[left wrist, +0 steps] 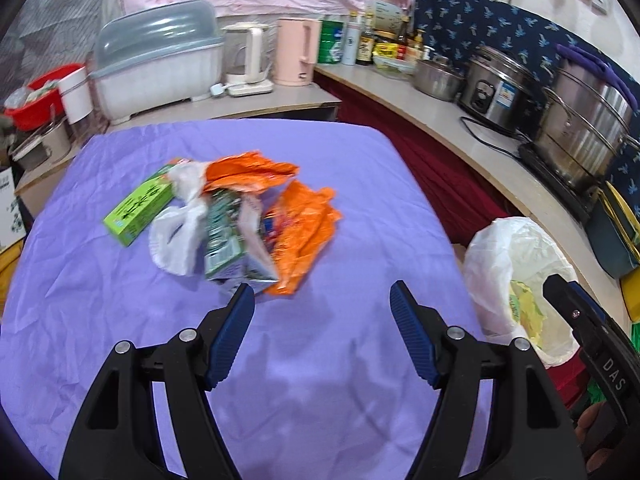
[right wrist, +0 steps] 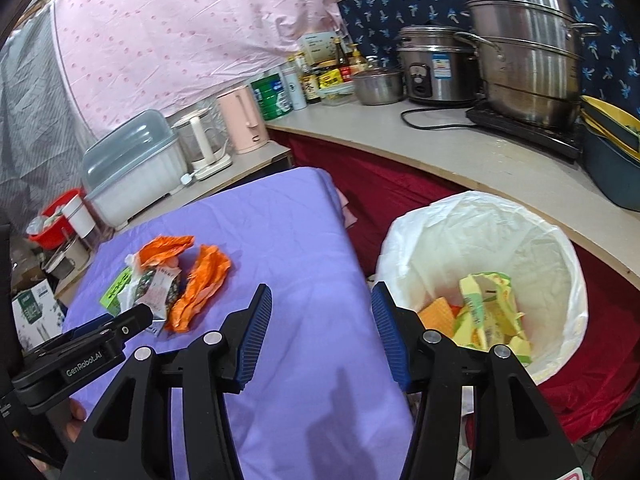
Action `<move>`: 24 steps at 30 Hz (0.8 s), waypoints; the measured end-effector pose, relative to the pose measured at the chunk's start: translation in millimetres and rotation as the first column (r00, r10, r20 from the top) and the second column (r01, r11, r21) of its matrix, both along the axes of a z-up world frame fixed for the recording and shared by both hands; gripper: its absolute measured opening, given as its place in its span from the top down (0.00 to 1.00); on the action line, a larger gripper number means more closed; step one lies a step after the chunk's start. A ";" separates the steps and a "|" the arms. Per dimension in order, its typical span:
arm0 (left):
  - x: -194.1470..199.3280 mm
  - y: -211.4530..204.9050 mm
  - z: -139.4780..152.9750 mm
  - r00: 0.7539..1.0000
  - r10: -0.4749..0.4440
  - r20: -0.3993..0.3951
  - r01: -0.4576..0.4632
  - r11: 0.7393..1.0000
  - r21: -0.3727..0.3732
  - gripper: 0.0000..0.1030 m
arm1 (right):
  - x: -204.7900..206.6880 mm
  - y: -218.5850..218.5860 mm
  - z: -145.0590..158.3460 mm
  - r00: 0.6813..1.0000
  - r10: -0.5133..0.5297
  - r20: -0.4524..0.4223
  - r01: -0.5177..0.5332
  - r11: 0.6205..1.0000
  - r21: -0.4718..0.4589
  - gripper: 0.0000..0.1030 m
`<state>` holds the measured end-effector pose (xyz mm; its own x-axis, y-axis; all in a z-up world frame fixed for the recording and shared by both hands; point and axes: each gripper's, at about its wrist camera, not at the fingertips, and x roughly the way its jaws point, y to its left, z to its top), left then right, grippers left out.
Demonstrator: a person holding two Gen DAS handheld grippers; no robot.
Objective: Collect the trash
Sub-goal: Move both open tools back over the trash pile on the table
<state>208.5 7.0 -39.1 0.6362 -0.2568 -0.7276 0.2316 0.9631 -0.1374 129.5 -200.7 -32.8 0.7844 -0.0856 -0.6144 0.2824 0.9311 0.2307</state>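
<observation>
A pile of trash lies on the purple tablecloth (left wrist: pixel 320 360): orange wrappers (left wrist: pixel 304 232), a green box (left wrist: pixel 138 204), a white plastic bag (left wrist: pixel 176 236) and a green-white carton (left wrist: pixel 228 236). My left gripper (left wrist: pixel 322 300) is open and empty, just short of the pile. My right gripper (right wrist: pixel 320 304) is open and empty, over the table's right edge beside the bin. The white-lined trash bin (right wrist: pixel 480 232) holds yellow and orange wrappers (right wrist: pixel 484 312). The pile (right wrist: pixel 180 280) shows in the right wrist view too, with the left gripper (right wrist: pixel 132 320) by it.
A counter (right wrist: pixel 460 152) curves behind and right of the table, with steel pots (right wrist: pixel 524 48), a rice cooker (right wrist: pixel 436 64), bottles and kettles (right wrist: pixel 242 120). A covered dish rack (left wrist: pixel 160 60) and red basin (left wrist: pixel 36 96) stand at back left. Red cloth (right wrist: pixel 384 184) hangs below the counter.
</observation>
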 end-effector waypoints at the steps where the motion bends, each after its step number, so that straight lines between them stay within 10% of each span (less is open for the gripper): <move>1: 0.9 7.4 -1.6 1.000 0.015 -0.003 -0.015 1.000 0.002 0.35 | 2.3 7.0 -1.2 1.000 0.013 -0.003 -0.013 1.000 0.001 0.51; 24: 26.5 151.4 -32.3 0.970 0.229 -0.079 -0.226 0.973 0.039 0.31 | 62.5 150.7 -36.6 0.958 0.272 -0.092 -0.274 0.962 -0.014 0.41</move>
<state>235.0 158.4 -71.4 0.6129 -0.0898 -0.7851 -0.0051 0.9931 -0.1176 192.0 -50.0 -69.4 0.7229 0.1074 -0.6826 0.0347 0.9810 0.1911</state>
